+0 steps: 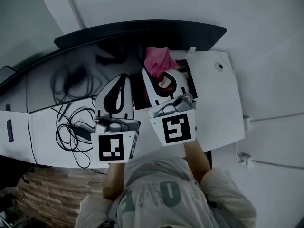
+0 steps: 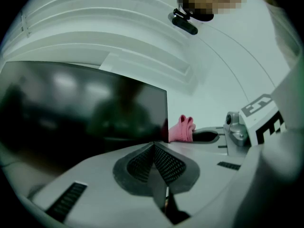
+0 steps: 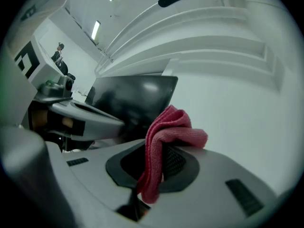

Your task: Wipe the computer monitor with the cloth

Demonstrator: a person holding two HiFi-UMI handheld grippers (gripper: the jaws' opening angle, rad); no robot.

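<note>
1. White wall stands behind a white desk (image 1: 214, 109). On the desk is one dark computer monitor (image 1: 142, 32), with a loose tangle of black cables (image 1: 71, 127) on the person's left.
2. One pink cloth (image 3: 167, 136) is in play. The right gripper (image 3: 156, 171) pinches a fold of it, and the bunched free end stands up above the jaws.
3. In the head view the cloth sits just in front of the screen near the monitor's right end. In the left gripper view it shows just beside the screen's right edge. I cannot tell whether it touches the glass.
4. The left gripper (image 2: 155, 161) is pressed together on nothing, its ribbed pads meeting. It is held in front of the screen, beside the right gripper and apart from the cloth.
5. Step in hand, as I judge it: the cloth is grasped and brought up to the screen, either just before a wipe or at the right end of a pass.
6. The next move calls for laying the bunched cloth flat against the glass. It should then sweep across towards the left with light, even pressure, so that only cloth meets the screen and not the hard jaw tips.
7. Count: one monitor, one cloth, two grippers, one desk. The cables are too tangled to number.
</note>
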